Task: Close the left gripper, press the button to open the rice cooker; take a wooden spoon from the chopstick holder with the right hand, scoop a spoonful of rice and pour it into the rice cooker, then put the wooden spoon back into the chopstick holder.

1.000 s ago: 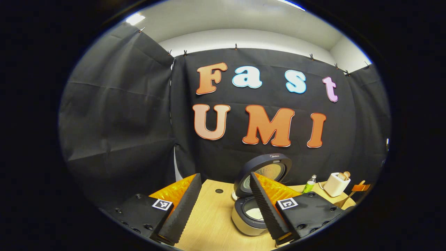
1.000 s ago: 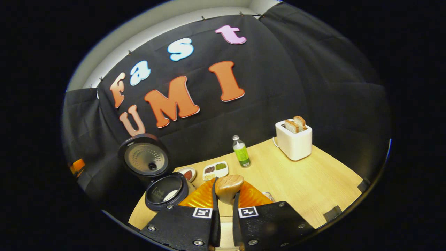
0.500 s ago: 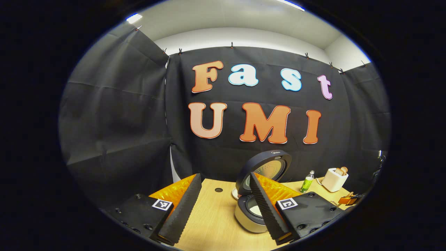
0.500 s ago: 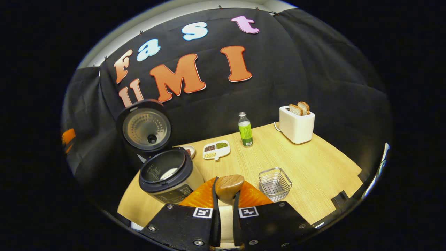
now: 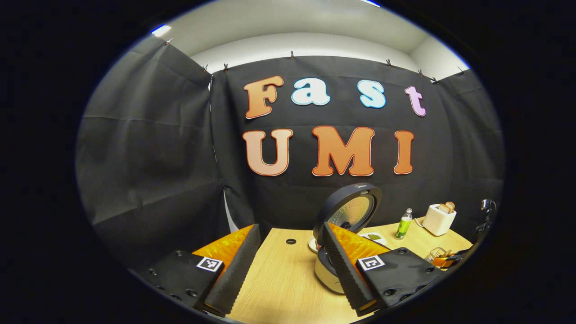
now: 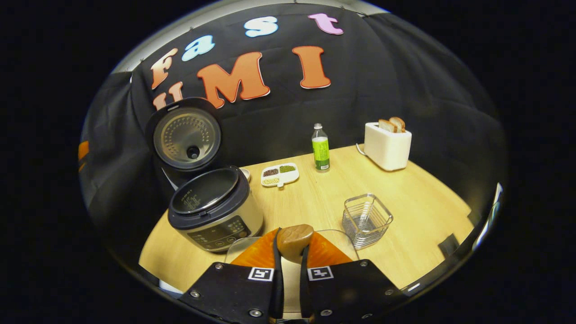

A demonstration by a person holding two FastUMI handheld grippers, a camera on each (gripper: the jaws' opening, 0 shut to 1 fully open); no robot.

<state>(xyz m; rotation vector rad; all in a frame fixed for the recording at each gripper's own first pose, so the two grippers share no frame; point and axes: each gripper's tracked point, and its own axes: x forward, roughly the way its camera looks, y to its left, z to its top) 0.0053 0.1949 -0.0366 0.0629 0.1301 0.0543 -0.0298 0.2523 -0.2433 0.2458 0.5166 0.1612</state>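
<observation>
R gripper [image 6: 288,265] clamped on wooden spoon [image 6: 294,239], above table w/ wire chopstick holder [image 6: 366,220] nearby. L gripper [image 5: 288,265] wide open, empty. Rice cooker [image 6: 211,204] lid up.

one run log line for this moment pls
rice cooker: lid open | right gripper: shut on wooden spoon | left gripper: open | chopstick holder: on table

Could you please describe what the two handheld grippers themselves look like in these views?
Each has black bolted plates carrying small square black-and-white tags, with ribbed orange shells behind the fingers. The left gripper has long fingers with ridged inner faces; the right gripper shows silver screw heads along its plates.
</observation>
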